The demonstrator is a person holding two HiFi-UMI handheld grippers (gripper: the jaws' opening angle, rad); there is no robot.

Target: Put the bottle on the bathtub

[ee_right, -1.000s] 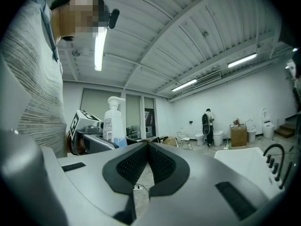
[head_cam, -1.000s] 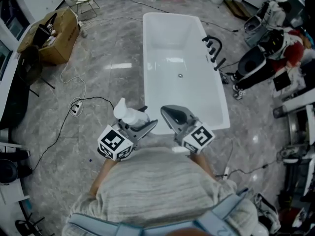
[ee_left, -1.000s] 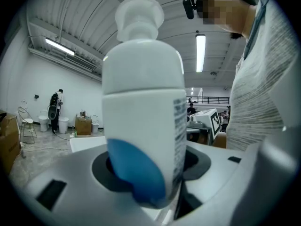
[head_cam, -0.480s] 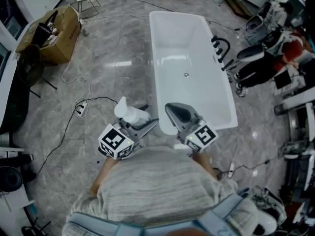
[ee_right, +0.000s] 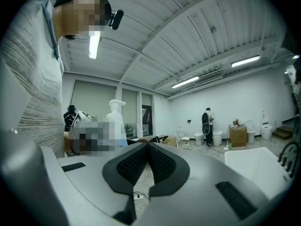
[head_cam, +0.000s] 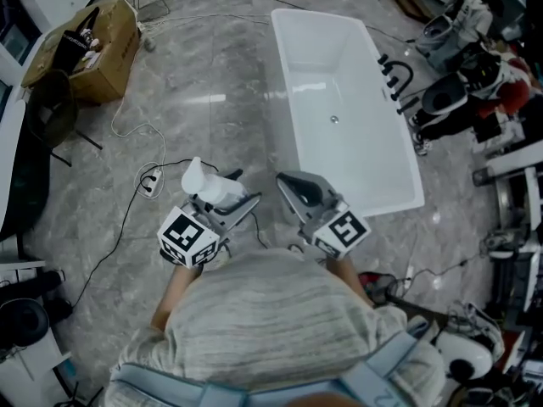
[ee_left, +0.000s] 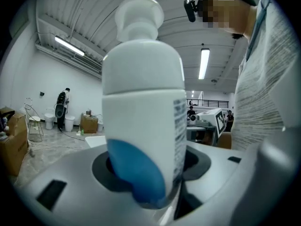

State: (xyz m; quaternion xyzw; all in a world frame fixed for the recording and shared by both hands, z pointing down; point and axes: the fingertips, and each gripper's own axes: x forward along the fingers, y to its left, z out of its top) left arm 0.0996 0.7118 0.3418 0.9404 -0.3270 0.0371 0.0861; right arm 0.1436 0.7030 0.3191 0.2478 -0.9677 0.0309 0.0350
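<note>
Bottle: white plastic pump bottle (ee_left: 141, 102) with a blue patch low on its side and fine print down one edge; it stands pump head up between the left gripper's jaws, in the air above the floor, off the near left corner of the bathtub and not touching it
Left gripper: grey two-jaw left gripper (head_cam: 240, 200) with a marker cube at its back; its jaws are spread wide and pinch the bottle near its base
Right gripper: matching grey right gripper (ee_right: 148, 160); its ribbed black pads are pressed together with nothing between them; it is held just beside the left gripper, before the tub's near end
Bathtub: white rectangular freestanding bathtub (head_cam: 339, 159), bare inside, with a small drain near its middle
Tap: black curved tap (head_cam: 397, 79) at the tub's right long edge
Floor: glossy grey marble-patterned floor (head_cam: 212, 100); a white power strip (head_cam: 153, 181) on a black cable lies left of the left gripper
Box: open brown cardboard box (head_cam: 85, 53) toward the floor's far left corner
Person: grey striped top (head_cam: 271, 329) along the head view's bottom edge
</note>
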